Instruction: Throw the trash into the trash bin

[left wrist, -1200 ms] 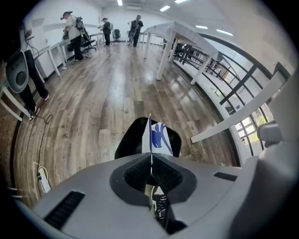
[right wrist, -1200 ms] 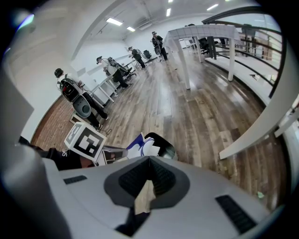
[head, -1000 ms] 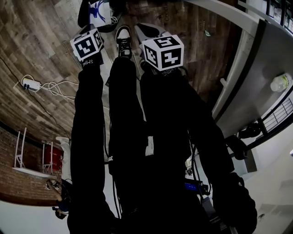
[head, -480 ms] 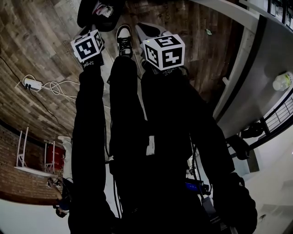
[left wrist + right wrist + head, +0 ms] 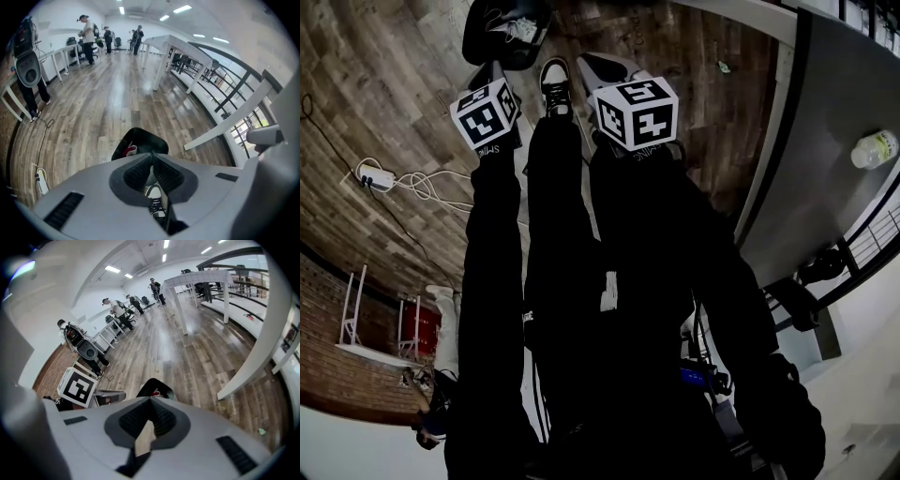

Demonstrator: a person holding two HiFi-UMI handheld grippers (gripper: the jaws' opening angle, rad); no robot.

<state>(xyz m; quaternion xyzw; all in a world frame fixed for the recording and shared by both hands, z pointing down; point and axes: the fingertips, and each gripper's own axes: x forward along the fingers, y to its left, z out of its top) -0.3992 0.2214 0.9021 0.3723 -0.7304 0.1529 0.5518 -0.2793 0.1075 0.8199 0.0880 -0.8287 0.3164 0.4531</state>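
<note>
Trash bin point(image 5: 480, 39): black, standing on the wood floor point(image 5: 384, 84), with crumpled trash point(image 5: 514, 25) lying inside it.

Left gripper point(image 5: 151, 154): we place it just short of the bin. Its jaws have just been closing; the tips now meet with nothing between them.

Right gripper point(image 5: 150, 399): also just short of the bin. We find its jaws together and empty.
</note>
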